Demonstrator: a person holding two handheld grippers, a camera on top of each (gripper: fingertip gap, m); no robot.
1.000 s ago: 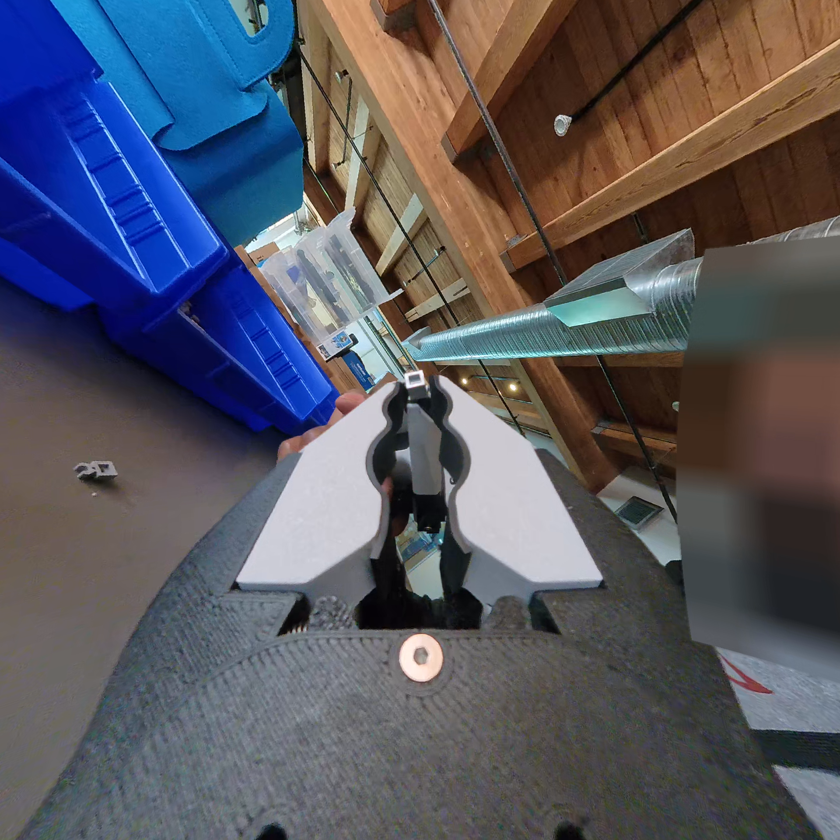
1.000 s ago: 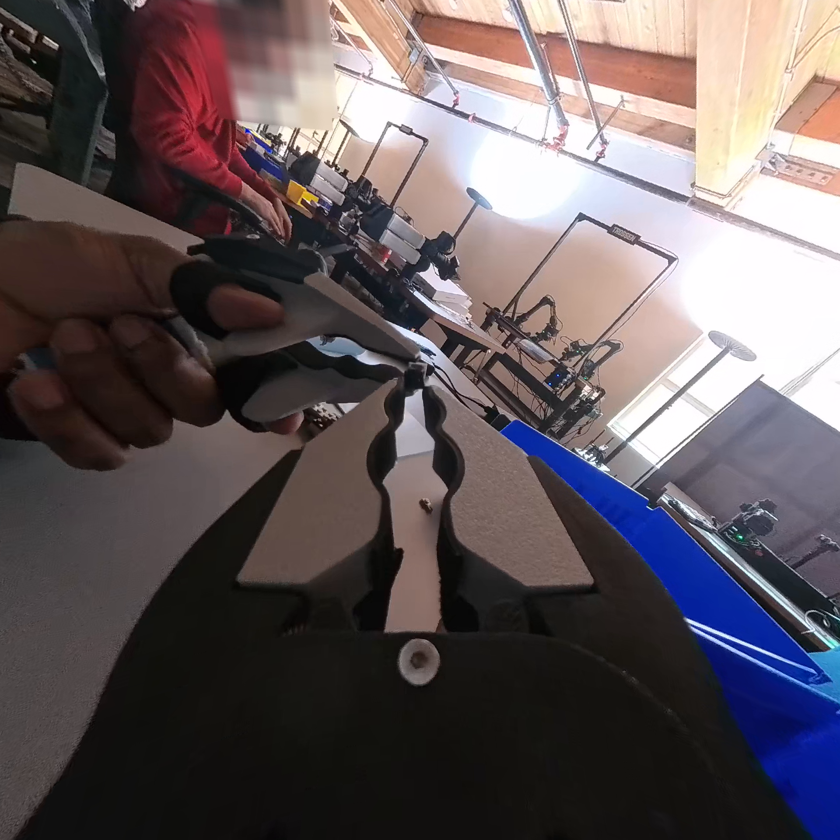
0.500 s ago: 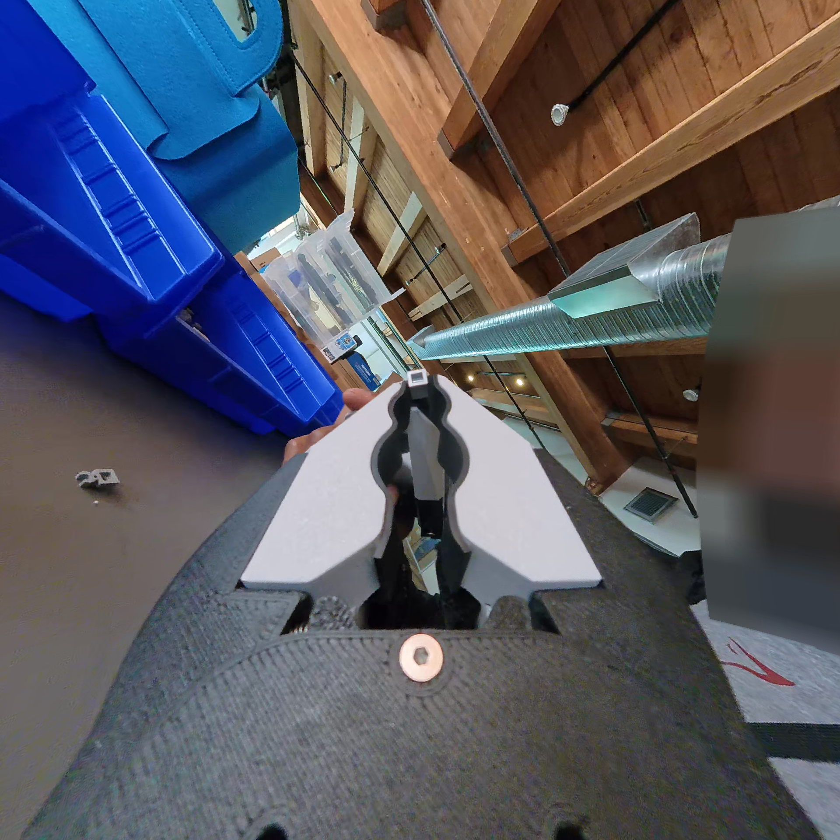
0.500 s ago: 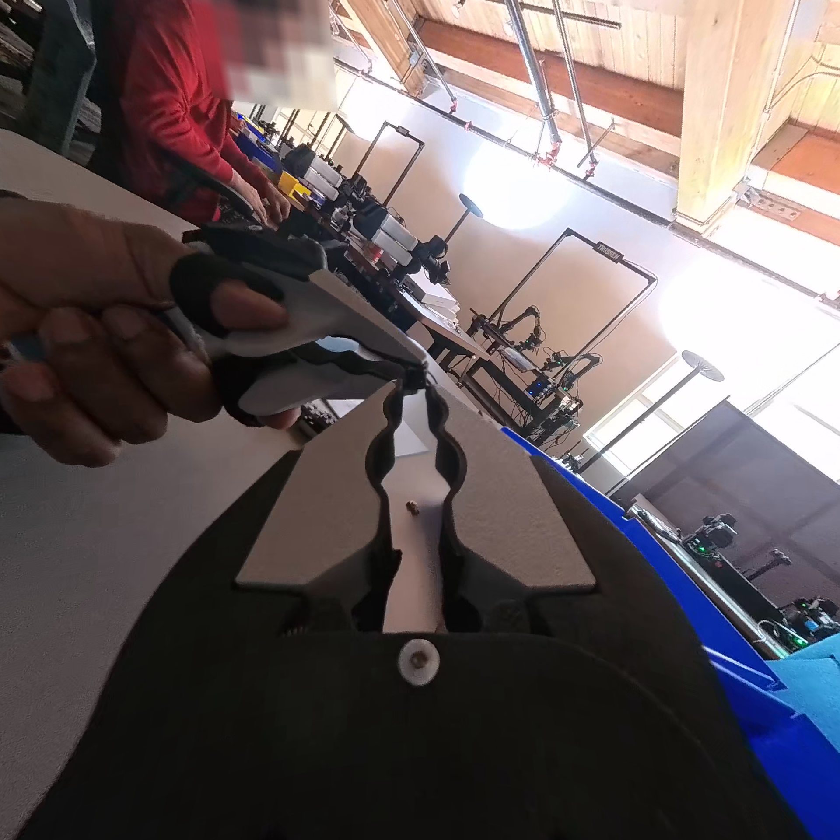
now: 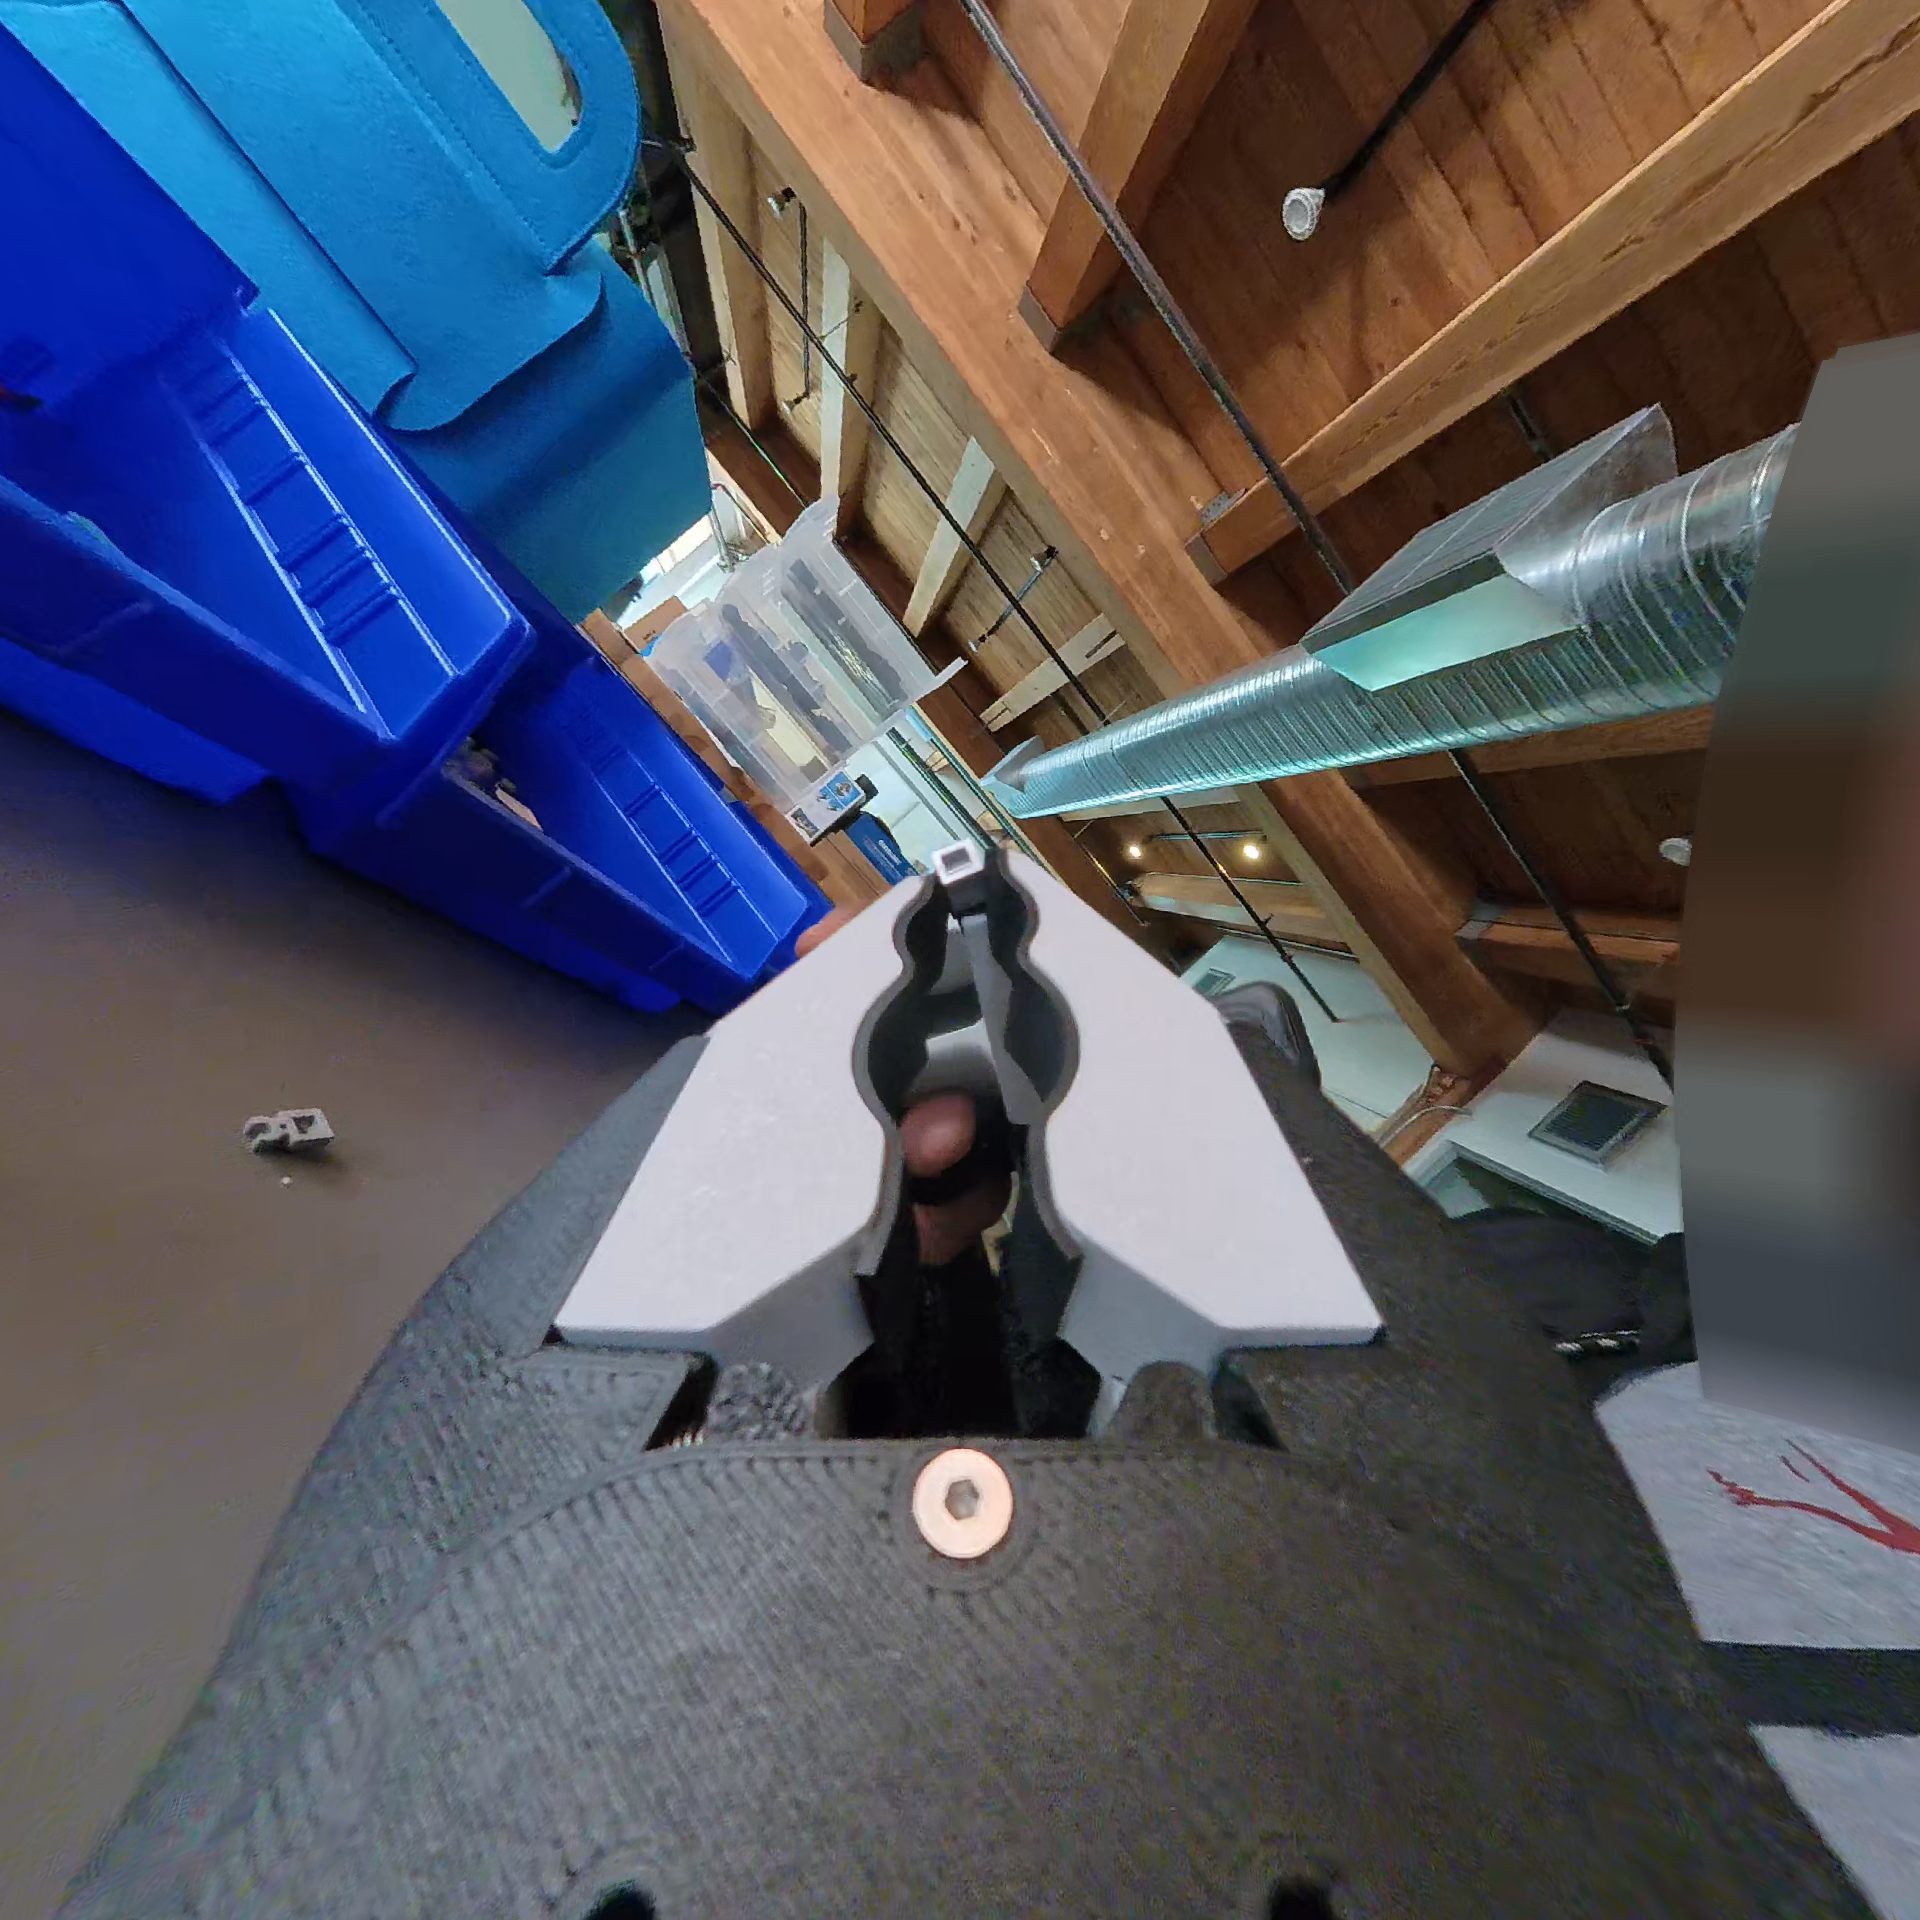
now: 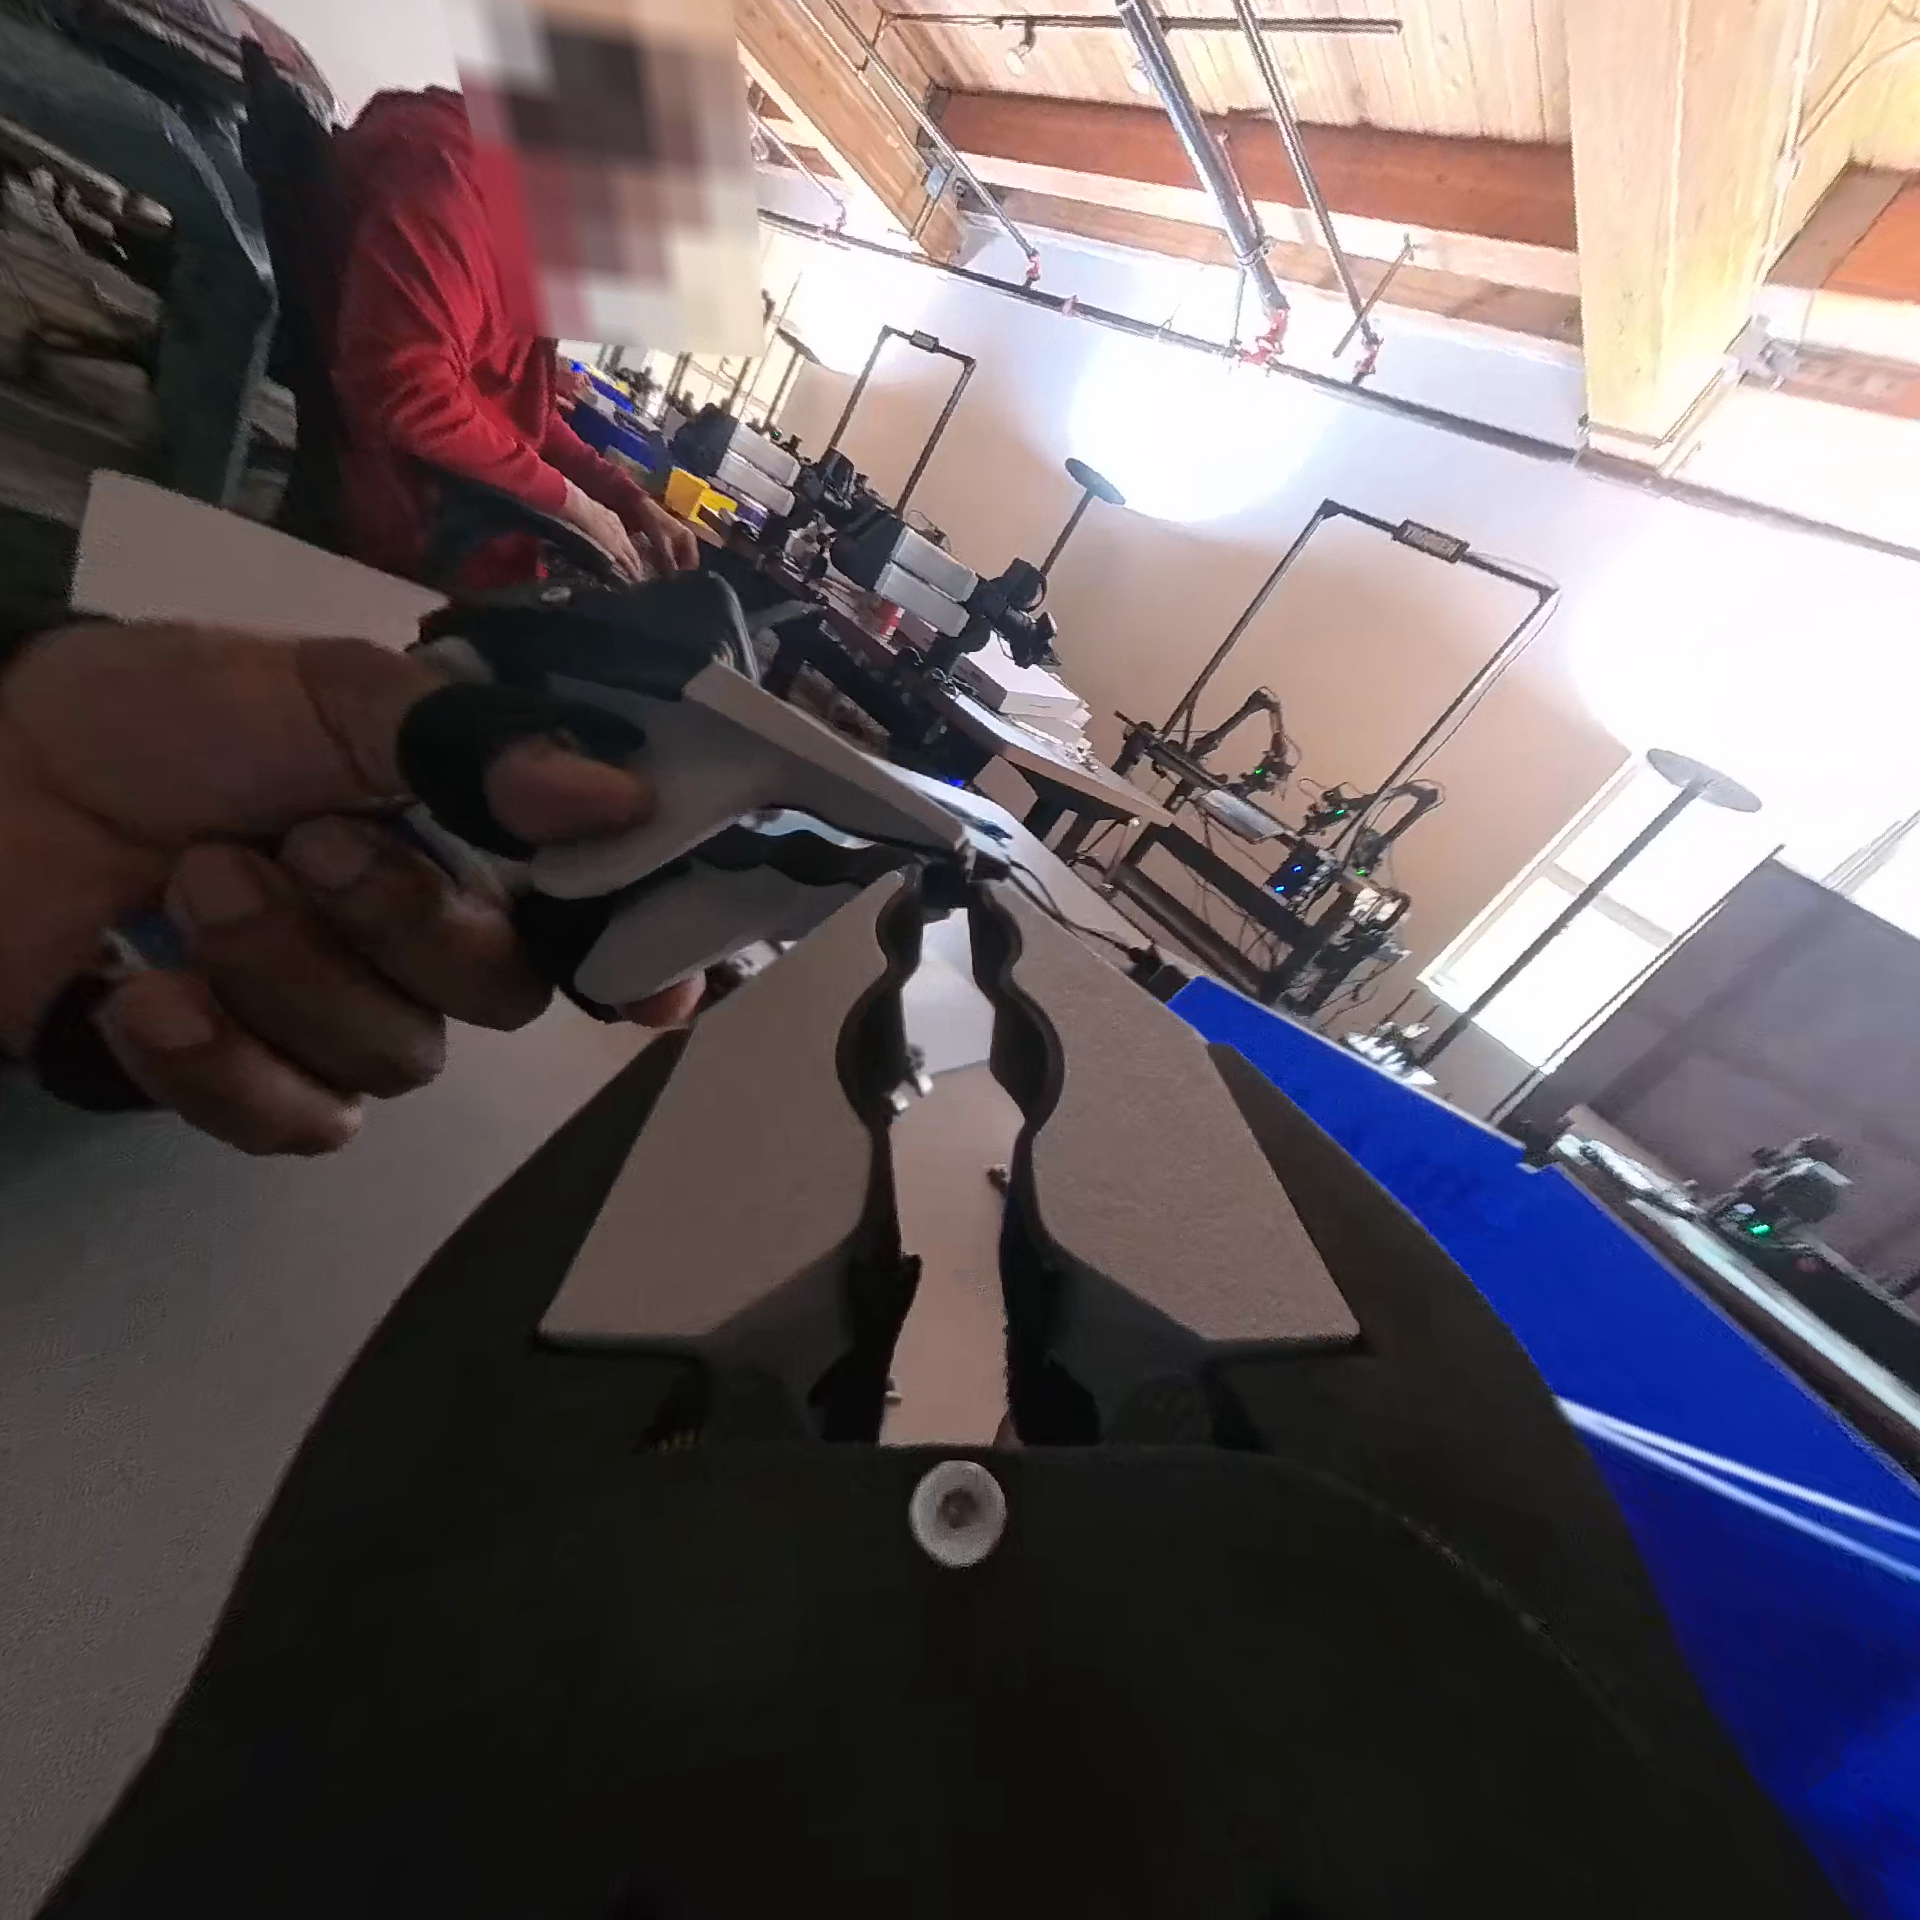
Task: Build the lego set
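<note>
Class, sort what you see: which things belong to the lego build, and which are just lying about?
Build: left gripper, pale piece it pinches, right gripper, loose grey piece.
Lying about: blue bins, clear organiser box, blue bag.

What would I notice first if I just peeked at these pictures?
Probably the two grippers meeting nose to nose: the left gripper pinches a tiny grey lego piece at its tip, and the right gripper reaches toward it. Big blue bins crowd the dark table, where another small grey piece lies alone.
</note>
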